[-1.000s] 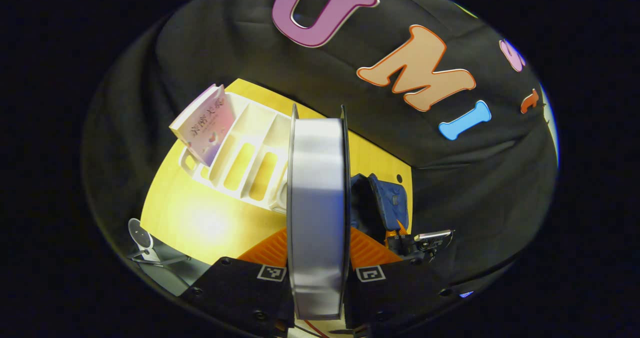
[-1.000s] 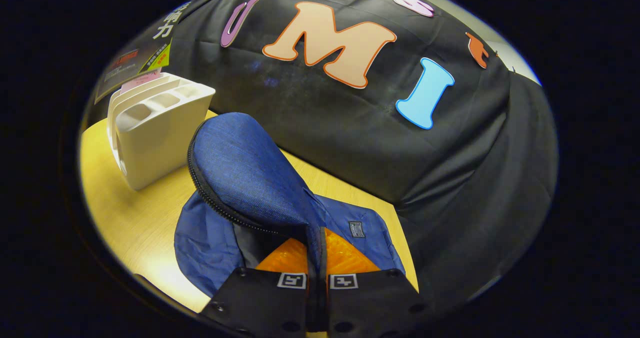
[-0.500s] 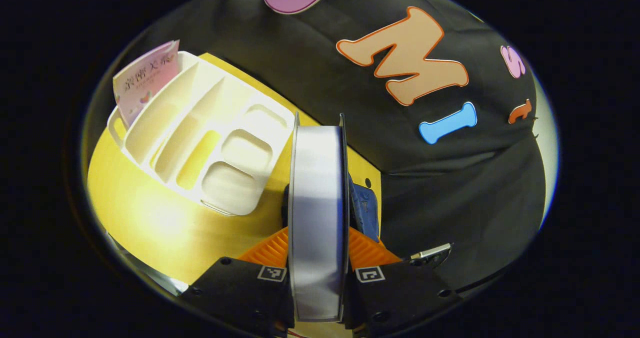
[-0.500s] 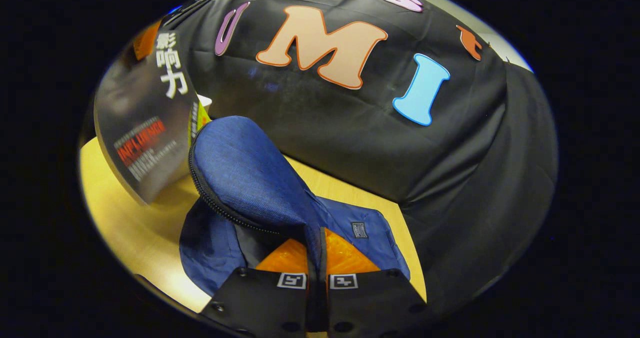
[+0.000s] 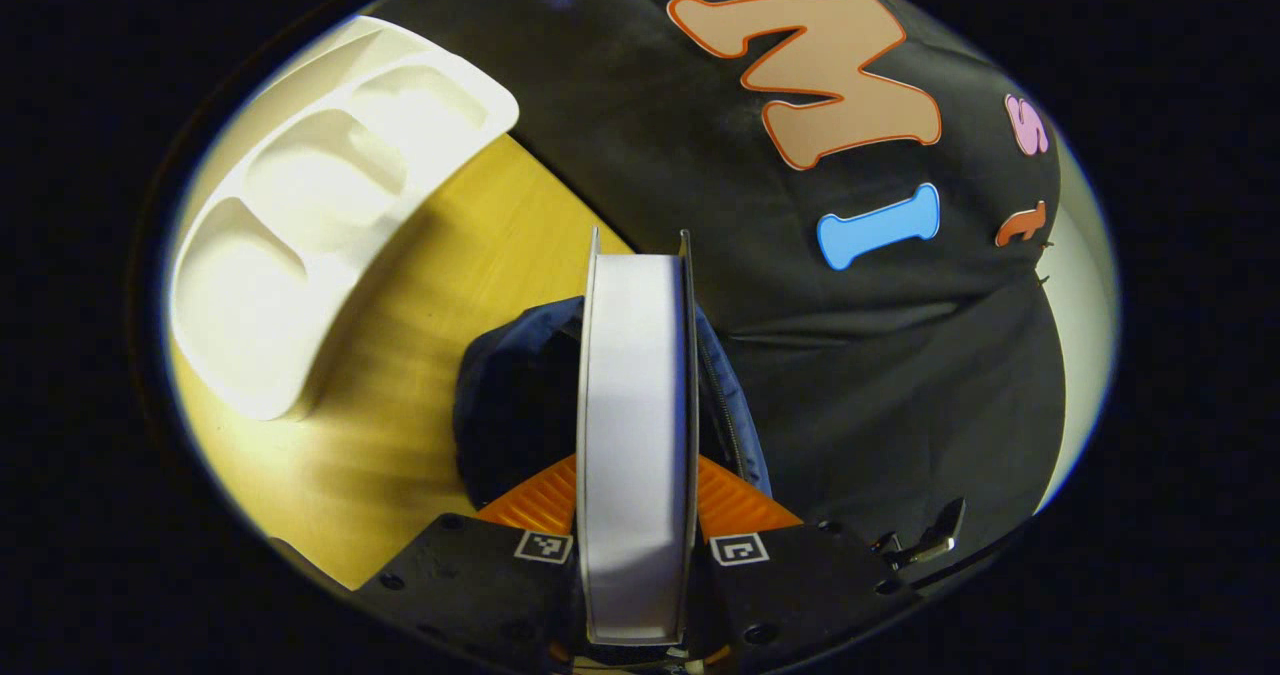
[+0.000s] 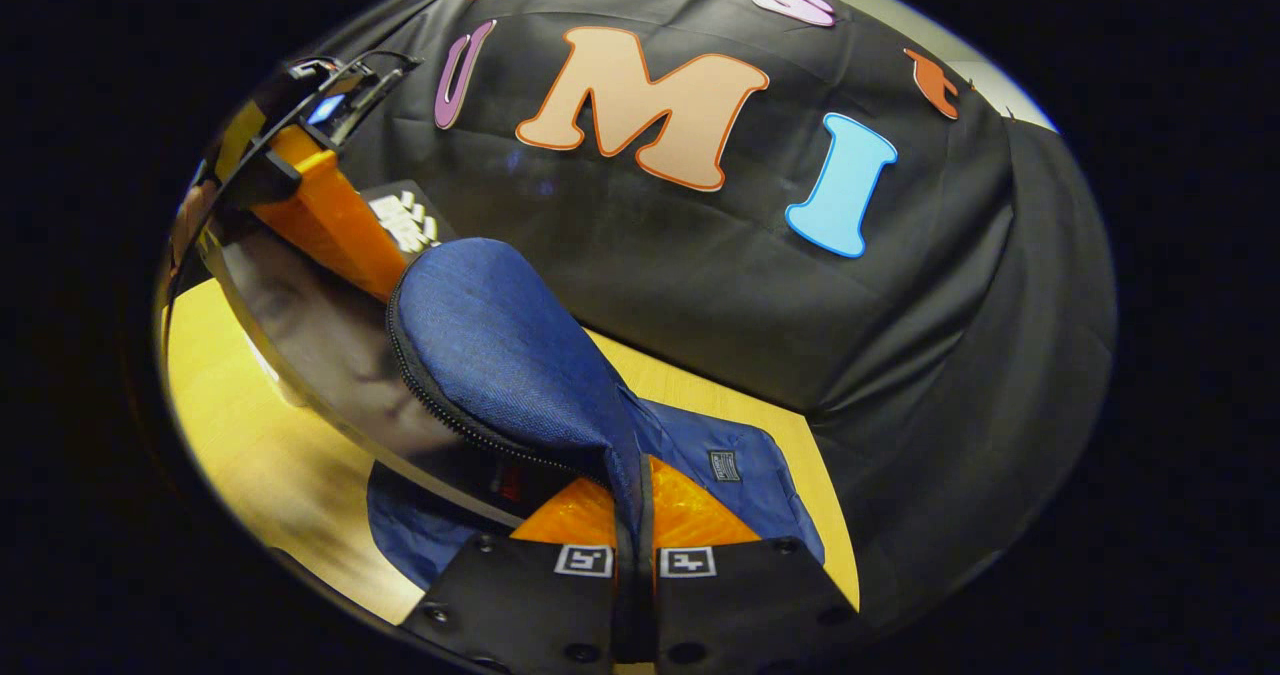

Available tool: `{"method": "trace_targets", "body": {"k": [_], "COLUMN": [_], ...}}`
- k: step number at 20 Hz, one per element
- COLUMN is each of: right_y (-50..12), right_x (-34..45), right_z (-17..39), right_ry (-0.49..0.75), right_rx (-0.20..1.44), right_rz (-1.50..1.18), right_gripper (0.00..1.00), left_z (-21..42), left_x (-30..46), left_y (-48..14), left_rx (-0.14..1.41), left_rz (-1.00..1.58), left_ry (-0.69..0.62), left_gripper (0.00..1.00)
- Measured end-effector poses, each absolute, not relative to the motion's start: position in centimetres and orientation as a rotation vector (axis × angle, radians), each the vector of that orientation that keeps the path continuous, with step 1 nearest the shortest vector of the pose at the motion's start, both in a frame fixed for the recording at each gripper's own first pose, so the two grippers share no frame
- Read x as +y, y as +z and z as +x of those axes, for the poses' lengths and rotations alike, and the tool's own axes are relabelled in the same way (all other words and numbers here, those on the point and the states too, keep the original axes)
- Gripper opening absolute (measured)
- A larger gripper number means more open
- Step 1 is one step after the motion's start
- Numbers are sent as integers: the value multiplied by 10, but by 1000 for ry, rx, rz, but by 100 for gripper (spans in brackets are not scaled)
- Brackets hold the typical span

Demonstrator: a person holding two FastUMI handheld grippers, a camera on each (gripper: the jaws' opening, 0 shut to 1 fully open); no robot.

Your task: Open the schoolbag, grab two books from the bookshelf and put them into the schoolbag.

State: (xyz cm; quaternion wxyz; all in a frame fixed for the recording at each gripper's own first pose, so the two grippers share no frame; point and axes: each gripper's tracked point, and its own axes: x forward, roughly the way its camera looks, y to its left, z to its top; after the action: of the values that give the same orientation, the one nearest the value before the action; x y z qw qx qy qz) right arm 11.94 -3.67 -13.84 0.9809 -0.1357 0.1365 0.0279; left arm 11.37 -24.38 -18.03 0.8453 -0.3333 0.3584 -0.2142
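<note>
Both claws clamped: book [image 5: 634, 435], schoolbag flap [image 6: 500, 355].

my right gripper [image 6: 633, 515] at bottom centre is pinching the schoolbag [image 6: 500, 355] flap up; book [image 6: 330, 355] and left gripper [image 6: 300, 170] upper left

left gripper view: your cam looks steeply down along a held book [image 5: 635, 435] into the schoolbag [image 5: 510, 395], close, bookshelf [image 5: 310, 205] at table's far-left edge | right gripper view: low, close behind raised bag flap [image 6: 500, 355], facing booth wall | shared: schoolbag, book, table [image 6: 240, 455]
</note>
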Motion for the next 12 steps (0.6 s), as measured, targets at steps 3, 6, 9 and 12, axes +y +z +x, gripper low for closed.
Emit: {"method": "trace_targets", "body": {"k": [3,6,9,12], "right_y": [-134,-132,-128,-125], "right_x": [-36,-34,-31,-29], "right_z": [117,115,115,114], "right_ry": [76,89,93,100], "right_rx": [253,246,232,223], "right_rz": [-268,-266,-273,-261], "right_gripper": [3,6,3,3], "left_z": [126,139,149,154], "left_x": [-261,-280,-300,-314], "left_y": [-203,-226,-248,-255], "left_rx": [759,788,771,754], "left_rz": [-716,-722,-658,-680], "left_ry": [-471,-476,-501,-533], "left_gripper": [35,35,36,35]}}
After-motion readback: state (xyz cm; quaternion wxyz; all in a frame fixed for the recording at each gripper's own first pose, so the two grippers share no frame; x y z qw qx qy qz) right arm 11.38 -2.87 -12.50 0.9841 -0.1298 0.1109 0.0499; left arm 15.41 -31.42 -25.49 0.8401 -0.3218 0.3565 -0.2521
